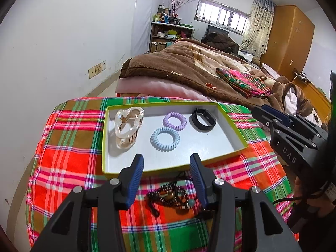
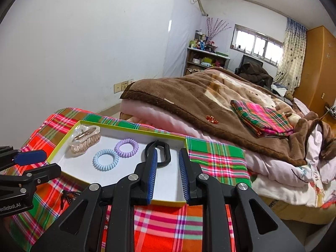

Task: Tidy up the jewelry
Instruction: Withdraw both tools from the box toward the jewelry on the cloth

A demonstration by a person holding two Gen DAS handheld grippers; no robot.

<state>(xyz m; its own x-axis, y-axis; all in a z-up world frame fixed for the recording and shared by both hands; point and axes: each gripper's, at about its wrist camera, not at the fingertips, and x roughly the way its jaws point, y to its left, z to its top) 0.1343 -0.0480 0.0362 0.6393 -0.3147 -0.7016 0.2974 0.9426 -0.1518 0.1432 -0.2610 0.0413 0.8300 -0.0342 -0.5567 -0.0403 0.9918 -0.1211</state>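
Beads left outside the tray

Your left tool [image 1: 167, 163] hangs spread above the bead necklace [image 1: 170, 195] on the surface, likely next for the tray [image 1: 168, 168]; your right tool [image 2: 168, 157], also spread, hovers empty over the black band [image 2: 161, 153].

Bright daylight via window [image 1: 222, 15], fisheye-warped edges, sharp
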